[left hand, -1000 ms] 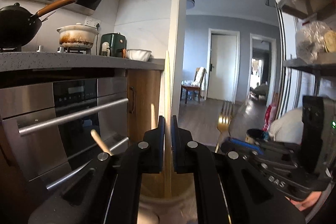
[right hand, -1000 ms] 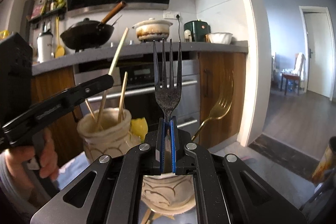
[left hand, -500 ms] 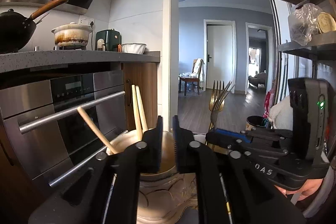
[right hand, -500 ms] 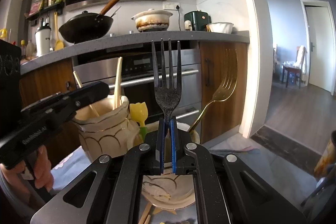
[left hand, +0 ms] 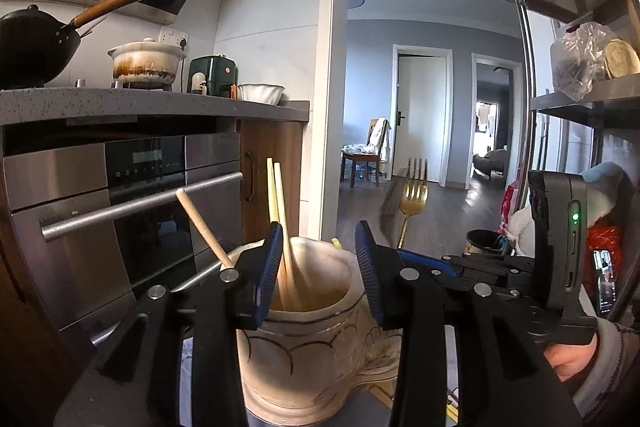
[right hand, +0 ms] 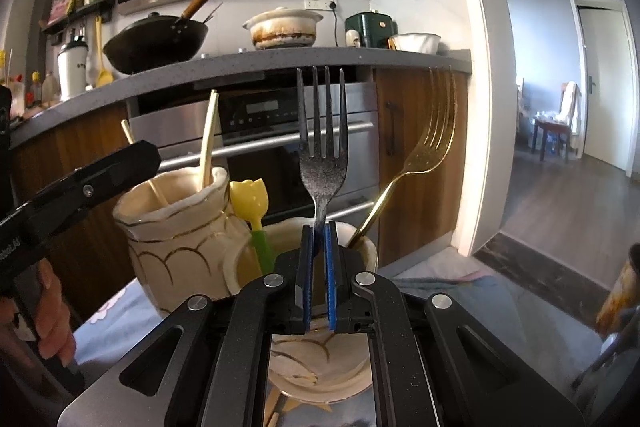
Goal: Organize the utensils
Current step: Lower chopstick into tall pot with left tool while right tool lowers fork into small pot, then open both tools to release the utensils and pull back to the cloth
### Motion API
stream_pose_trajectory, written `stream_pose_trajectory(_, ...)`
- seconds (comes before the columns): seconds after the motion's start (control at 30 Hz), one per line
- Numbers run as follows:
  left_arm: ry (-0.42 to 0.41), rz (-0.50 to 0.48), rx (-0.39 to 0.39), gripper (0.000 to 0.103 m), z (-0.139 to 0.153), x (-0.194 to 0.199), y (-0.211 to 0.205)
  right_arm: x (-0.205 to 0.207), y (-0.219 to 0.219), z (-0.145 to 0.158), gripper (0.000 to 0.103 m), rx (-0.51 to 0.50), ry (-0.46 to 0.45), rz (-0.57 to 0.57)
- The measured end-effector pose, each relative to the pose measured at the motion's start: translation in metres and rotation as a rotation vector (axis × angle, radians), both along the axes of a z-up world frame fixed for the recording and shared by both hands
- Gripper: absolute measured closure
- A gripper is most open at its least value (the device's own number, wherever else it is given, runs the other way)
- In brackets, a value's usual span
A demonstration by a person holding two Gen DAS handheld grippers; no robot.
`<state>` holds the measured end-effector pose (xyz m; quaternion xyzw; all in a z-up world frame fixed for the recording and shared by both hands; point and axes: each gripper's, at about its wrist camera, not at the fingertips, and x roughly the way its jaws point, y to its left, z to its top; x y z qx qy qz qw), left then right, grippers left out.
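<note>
My left gripper (left hand: pixel 318 271) is open and empty, its jaws either side of the mouth of a cream ceramic jar (left hand: pixel 304 339) that holds several wooden chopsticks (left hand: pixel 280 227). My right gripper (right hand: pixel 316 279) is shut on the handle of a dark speckled fork (right hand: pixel 322 151), held upright over a second cream jar (right hand: pixel 352 379). That jar holds a gold fork (right hand: pixel 424 163) and a yellow-and-green utensil (right hand: pixel 252 211). The chopstick jar (right hand: pixel 180 227) stands to its left in the right wrist view, with the left gripper's finger (right hand: pixel 100 179) over it.
Both jars stand on a cloth-covered surface (right hand: pixel 460 291) in front of a steel oven (left hand: pixel 120 211). The countertop above carries a wok (right hand: pixel 156 43), a stained pot (right hand: pixel 282 29) and a white bowl (left hand: pixel 261 93). A metal shelf rack (left hand: pixel 580 107) stands right; a doorway (left hand: pixel 420 115) opens behind.
My left gripper let go of the chopstick, which now stands in the jar, and opened wide. My right gripper lowered slightly with the dark fork still held.
</note>
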<state>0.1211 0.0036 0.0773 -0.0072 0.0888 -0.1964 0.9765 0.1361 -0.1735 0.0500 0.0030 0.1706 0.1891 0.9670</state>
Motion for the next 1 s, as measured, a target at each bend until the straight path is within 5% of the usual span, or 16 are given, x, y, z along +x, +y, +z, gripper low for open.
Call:
stream_pose_trajectory(0.23,0.004,0.003,0.001,0.064,0.000,-0.003,0.001,-0.001,-0.003,-0.001,0.096,0.011,0.003,0.012)
stream_pose_trajectory(0.5,0.019,0.065,0.010,0.055,-0.001,-0.019,0.008,-0.016,-0.012,0.015,0.053,0.052,-0.019,-0.006)
stream_pose_trajectory(0.6,0.024,0.090,-0.007,0.041,-0.001,-0.032,0.017,-0.028,-0.017,0.023,0.029,0.050,-0.018,-0.024)
stream_pose_trajectory(0.7,0.043,0.101,-0.040,0.035,0.000,-0.044,0.027,-0.043,-0.023,0.027,0.017,0.060,-0.006,-0.027)
stream_pose_trajectory(0.83,0.036,0.136,-0.030,0.008,0.000,-0.062,0.032,-0.062,-0.034,0.029,0.009,0.067,0.020,-0.050)
stream_pose_trajectory(1.0,0.060,0.152,0.033,0.006,-0.006,-0.081,0.029,-0.080,-0.043,0.031,0.006,0.042,0.038,-0.081)
